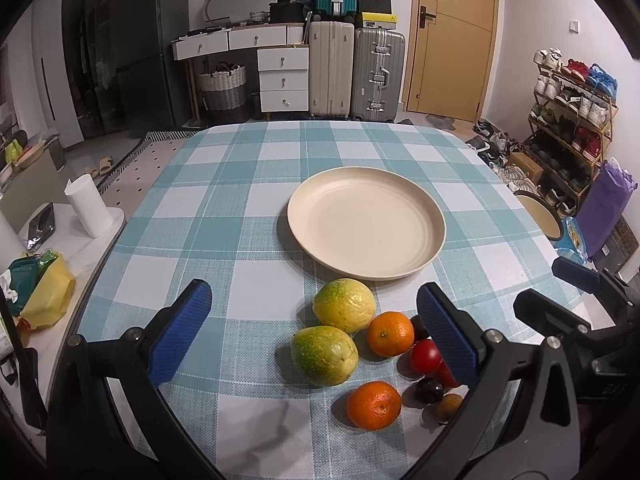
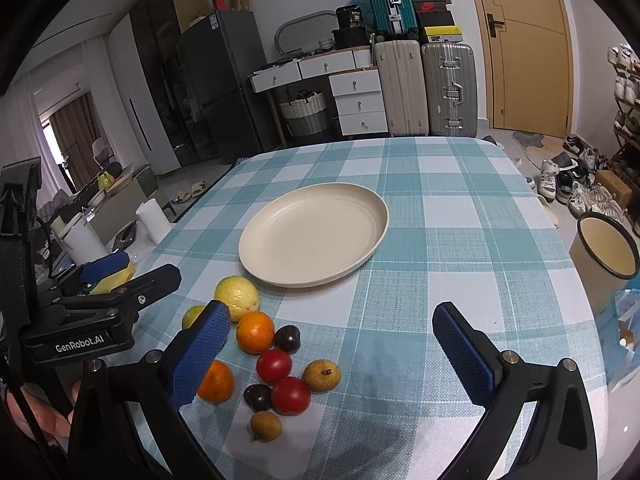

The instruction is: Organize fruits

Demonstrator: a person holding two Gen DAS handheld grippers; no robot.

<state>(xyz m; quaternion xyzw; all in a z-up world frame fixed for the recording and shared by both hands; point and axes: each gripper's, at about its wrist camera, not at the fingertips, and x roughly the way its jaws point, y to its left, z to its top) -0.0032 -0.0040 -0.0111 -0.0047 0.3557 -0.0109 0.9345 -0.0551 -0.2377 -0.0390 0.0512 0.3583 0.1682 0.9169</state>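
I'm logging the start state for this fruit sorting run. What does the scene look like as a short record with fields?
surface: table with teal checked cloth
plate: cream plate, nothing on it
fruit: all on the cloth in front of the plate
large fruit: two yellow-green fruits
oranges: two
red fruit: two
dark fruit: two
brown fruit: two
left gripper: open, holding nothing
right gripper: open, holding nothing

a cream plate (image 1: 366,222) sat bare on the checked cloth. just before it clustered two yellow-green fruits (image 1: 344,310), two oranges (image 1: 390,333), two red tomatoes (image 2: 274,365), dark plums (image 2: 287,338) and small brown fruits (image 2: 322,375).
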